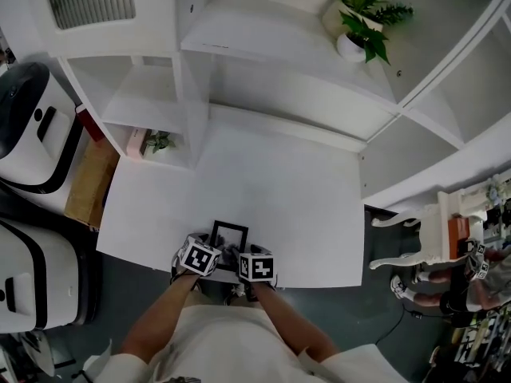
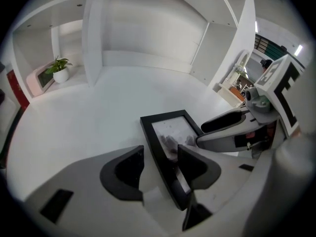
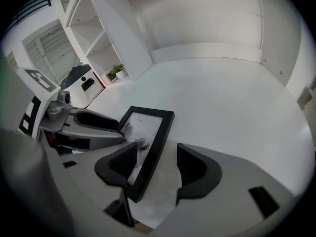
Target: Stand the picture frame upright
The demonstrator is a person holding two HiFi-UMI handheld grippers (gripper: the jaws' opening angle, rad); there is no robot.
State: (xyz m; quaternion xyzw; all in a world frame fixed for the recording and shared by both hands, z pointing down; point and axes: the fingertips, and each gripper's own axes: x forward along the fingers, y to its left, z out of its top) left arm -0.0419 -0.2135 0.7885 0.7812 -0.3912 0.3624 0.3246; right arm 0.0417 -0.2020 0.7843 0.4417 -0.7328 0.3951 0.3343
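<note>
A black picture frame [image 1: 229, 234] lies flat on the white table [image 1: 303, 206], close to its front edge. My left gripper [image 1: 217, 254] is at the frame's left side and my right gripper [image 1: 241, 255] at its right side. In the left gripper view the frame [image 2: 170, 127] has its left border between the left gripper's [image 2: 160, 154] fingers, one finger over the glass, with a small gap showing. In the right gripper view the frame's [image 3: 148, 127] right border sits between the right gripper's [image 3: 157, 152] fingers, and the outer finger stands clear of it.
A white shelf unit [image 1: 192, 70] rises behind the table, with a potted plant [image 1: 359, 22] on top and a small plant [image 1: 158, 142] in a low compartment. White appliances [image 1: 32, 126] and a cardboard box [image 1: 88, 182] stand at the left. A white chair [image 1: 423, 230] is at the right.
</note>
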